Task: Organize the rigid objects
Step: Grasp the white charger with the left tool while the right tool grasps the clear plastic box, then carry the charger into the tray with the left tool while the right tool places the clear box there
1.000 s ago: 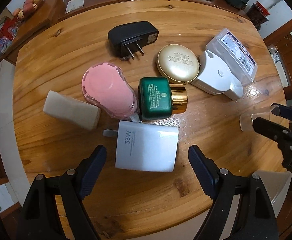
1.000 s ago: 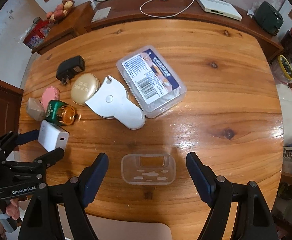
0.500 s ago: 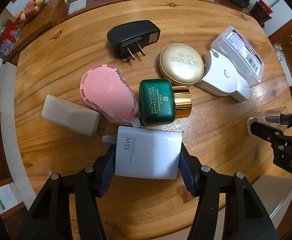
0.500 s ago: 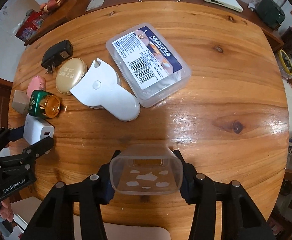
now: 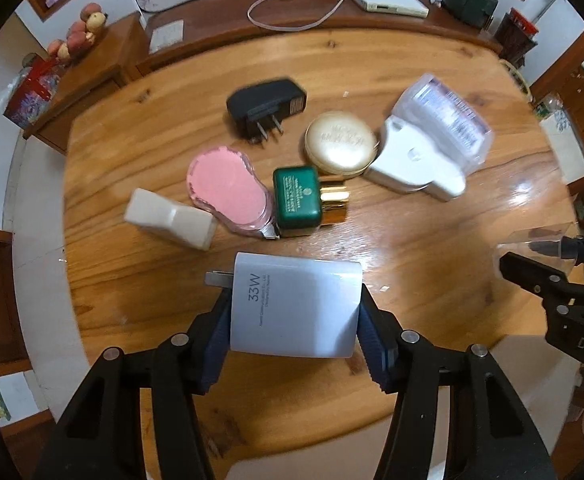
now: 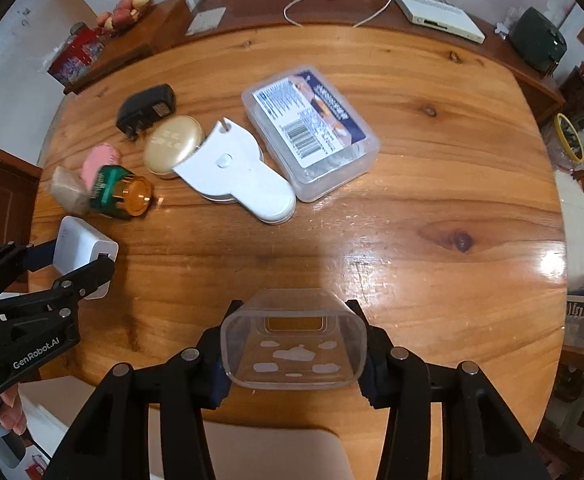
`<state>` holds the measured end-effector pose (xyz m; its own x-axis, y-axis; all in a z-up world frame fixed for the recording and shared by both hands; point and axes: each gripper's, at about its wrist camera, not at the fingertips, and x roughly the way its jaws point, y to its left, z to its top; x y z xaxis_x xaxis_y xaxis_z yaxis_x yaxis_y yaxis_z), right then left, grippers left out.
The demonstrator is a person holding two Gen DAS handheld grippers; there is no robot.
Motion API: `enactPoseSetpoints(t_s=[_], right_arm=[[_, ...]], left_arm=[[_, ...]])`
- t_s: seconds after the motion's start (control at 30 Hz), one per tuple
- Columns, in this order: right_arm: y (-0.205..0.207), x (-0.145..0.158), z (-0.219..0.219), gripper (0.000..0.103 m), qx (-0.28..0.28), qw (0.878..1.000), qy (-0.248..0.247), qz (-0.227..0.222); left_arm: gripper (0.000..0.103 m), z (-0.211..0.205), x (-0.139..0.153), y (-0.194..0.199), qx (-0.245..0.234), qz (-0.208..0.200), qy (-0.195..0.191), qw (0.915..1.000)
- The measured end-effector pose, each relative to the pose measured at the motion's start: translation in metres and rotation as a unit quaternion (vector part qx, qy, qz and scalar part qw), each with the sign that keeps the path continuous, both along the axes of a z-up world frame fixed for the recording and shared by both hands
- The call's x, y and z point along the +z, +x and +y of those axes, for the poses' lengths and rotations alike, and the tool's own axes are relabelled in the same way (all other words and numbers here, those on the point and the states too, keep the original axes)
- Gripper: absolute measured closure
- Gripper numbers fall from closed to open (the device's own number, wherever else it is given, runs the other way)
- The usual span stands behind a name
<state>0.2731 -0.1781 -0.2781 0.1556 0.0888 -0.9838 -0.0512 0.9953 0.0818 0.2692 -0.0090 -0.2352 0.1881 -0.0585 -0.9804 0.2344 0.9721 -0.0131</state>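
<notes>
1. Black, blue-padded jaws of the left gripper (image 5: 293, 320) point steeply down over the table (image 5: 411, 240) and are clamped on a white charger (image 5: 295, 308), one pad on each long side.
2. The charger's prongs point to the left in the left wrist view; its printed face looks up at the camera and its long axis runs across the jaws.
3. The right gripper (image 6: 293, 344) points straight down and grips a clear tray (image 6: 292, 344) by its two short ends; the tray's open side faces the camera and its long axis spans the jaws.
4. Both held things sit over the near edge of the table, the charger to the left of the tray.
5. Beyond the charger lie a beige block (image 5: 170, 220), a pink case (image 5: 228, 188) and a green jar (image 5: 297, 202) with a gold cap, each touching the next.
6. Farther back are a black plug (image 5: 266, 110), prongs toward the camera, and a gold compact (image 5: 339, 144).
7. A white opener (image 6: 236, 176) rests against the compact, just beside a clear labelled box (image 6: 311, 132).
8. Fingers (image 6: 10, 412) wrap the left gripper's handle at the lower left edge of the right wrist view.
</notes>
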Motion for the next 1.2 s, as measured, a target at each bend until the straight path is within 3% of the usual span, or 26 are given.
enactPoseSetpoints(t_s=[0.33,0.63,0.9,1.2], right_arm=[[-0.034,0.082,-0.002,0.054,0.016,0.997,0.013,-0.079],[-0.072,0.162,-0.005,0.054,0.031,0.986,0.029,-0.160],[-0.121,0.208,0.001,0.054,0.068,0.974,0.040,-0.210],[-0.184,0.200,0.018,0.054,0.137,0.967,0.039,-0.213]], left_arm=[[0.043,0.000,0.094,-0.048,0.007,-0.073,-0.022,0.9971],[0.043,0.005,0.175,-0.091,0.027,-0.148,-0.043,0.9876],[0.042,0.011,0.199,-0.140,0.041,-0.171,-0.058,0.9827],[0.042,0.010,0.177,-0.203,0.052,-0.169,-0.043,0.9832]])
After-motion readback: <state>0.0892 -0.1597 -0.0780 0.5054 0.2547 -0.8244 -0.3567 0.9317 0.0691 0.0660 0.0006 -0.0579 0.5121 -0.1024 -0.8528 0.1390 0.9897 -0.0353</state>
